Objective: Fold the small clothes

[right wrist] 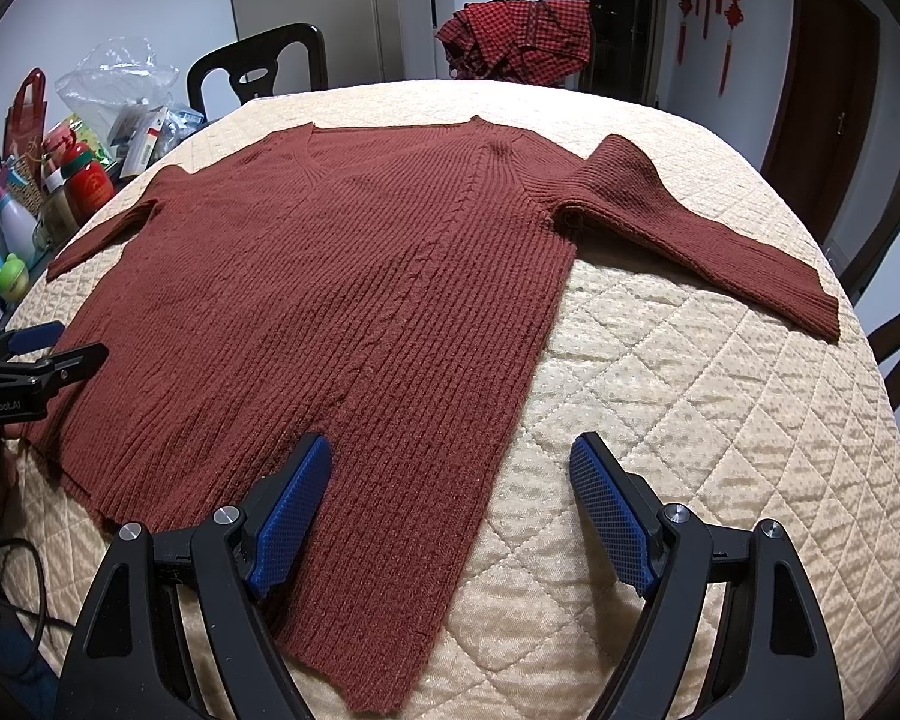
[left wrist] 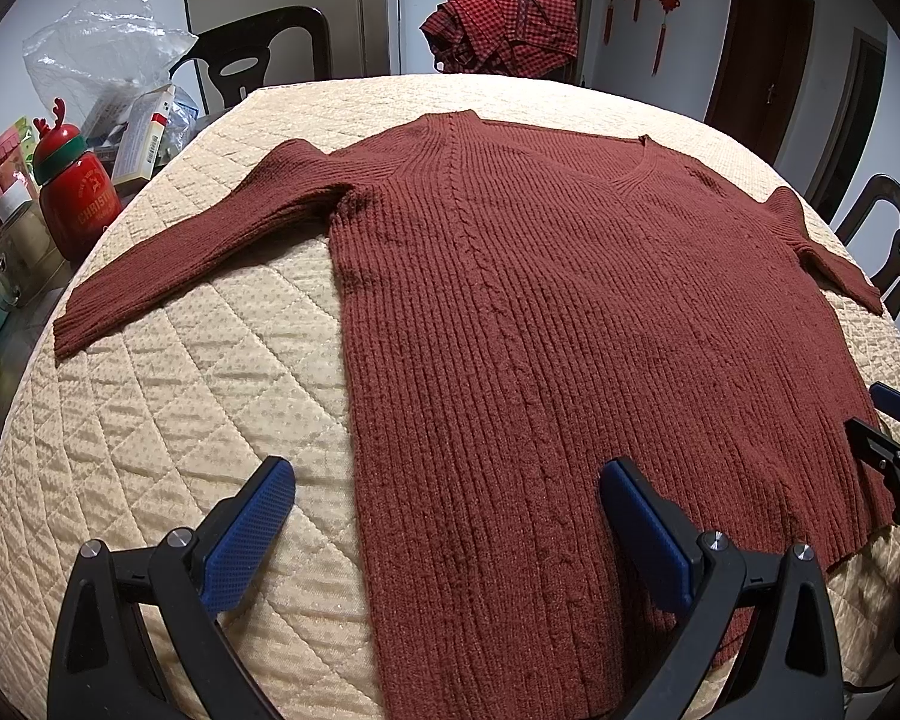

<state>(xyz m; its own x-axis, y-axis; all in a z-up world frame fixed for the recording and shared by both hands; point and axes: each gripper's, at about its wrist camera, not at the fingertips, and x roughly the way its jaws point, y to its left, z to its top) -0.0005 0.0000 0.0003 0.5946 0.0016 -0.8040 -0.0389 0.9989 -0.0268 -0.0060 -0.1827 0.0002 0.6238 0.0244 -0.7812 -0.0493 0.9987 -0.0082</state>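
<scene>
We've got the rust-brown knit sweater (left wrist: 546, 324) spread flat, front up, on the quilted cream cover (left wrist: 168, 420) of the table, V-neck at 12 o'clock, hem toward us at 6. In the left wrist view the hem runs off the frame's bottom, so we can't see its lower edge there. The sleeve at 3 o'clock is only partly seen, its cuff near the cover's rim.

Our left gripper (left wrist: 447, 525) is spread wide, w/ one finger over bare quilt and the other over the knit; the sweater's side edge runs between them. Whether the pads touch fabric, we can't tell. Our right gripper (right wrist: 450, 501) is also wide apart, straddling the opposite side edge by the hem corner; nothing held in either.

Open quilt lies at 8 o'clock below the left sleeve (left wrist: 168, 258), and at 4 o'clock in the right wrist view under the right sleeve (right wrist: 708, 240).

Clutter crowds the table's 9 o'clock edge: a red reindeer bottle (left wrist: 75, 198), boxes, a plastic bag (left wrist: 96, 42), labels too small to read. A red checked cloth (left wrist: 504, 30) is heaped at 12, past the far rim.
</scene>
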